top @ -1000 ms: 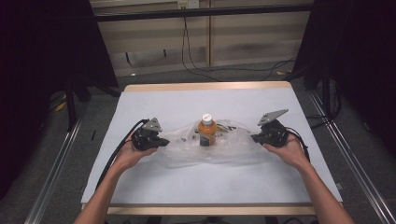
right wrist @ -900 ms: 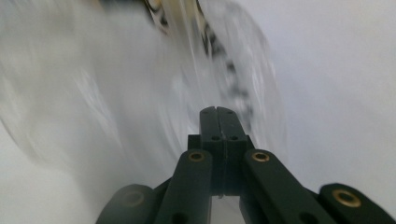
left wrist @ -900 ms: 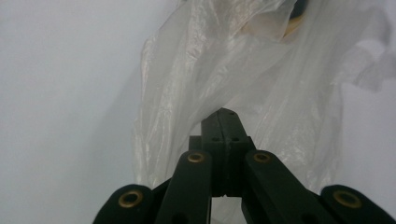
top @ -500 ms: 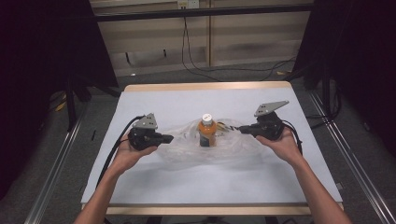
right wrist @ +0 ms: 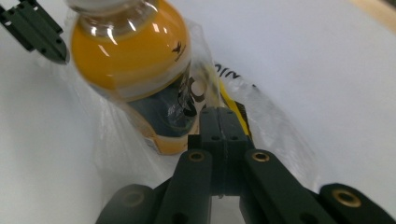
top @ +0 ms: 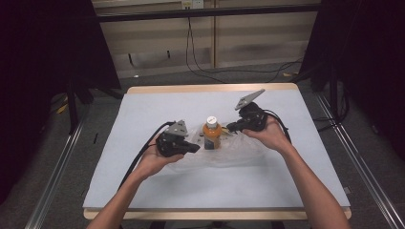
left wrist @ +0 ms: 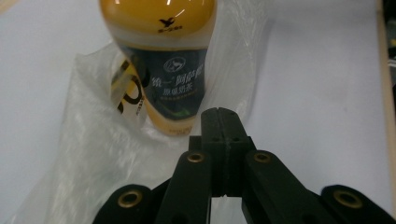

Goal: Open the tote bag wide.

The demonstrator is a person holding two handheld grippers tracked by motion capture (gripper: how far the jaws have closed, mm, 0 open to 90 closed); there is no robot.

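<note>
Since the earlier frames you've pulled both hands inward and up: your left gripper (top: 195, 148) has moved in beside the bottle, and your right gripper (top: 230, 127) has lifted and tilted on the other side.

Both jaw pairs are clenched; in each gripper view the two black jaws meet flat. Each seems to pinch an edge of the clear crinkly plastic bag (top: 239, 151), but the film is too thin to be sure: cannot tell for certain.

The orange-filled plastic bottle with white cap and dark label (top: 211, 134) stands upright between the two jaw tips, just ahead of each. In the left gripper view the bottle (left wrist: 163, 60) sits ahead and left of the jaws, with the bag (left wrist: 88, 154) bunched around its base. In the right gripper view the bottle (right wrist: 140, 70) is ahead and left too, and the film (right wrist: 275, 126) is draped past the jaw tips.

Progress, by my reading: bottle already set inside the bag, sides being drawn up. Left: raise the film around the bottle and close the mouth.

Bag is glossy, wrinkled, limp; bottle smooth, rounded, rigid; white table cover (top: 143, 109) matte and flat.
</note>
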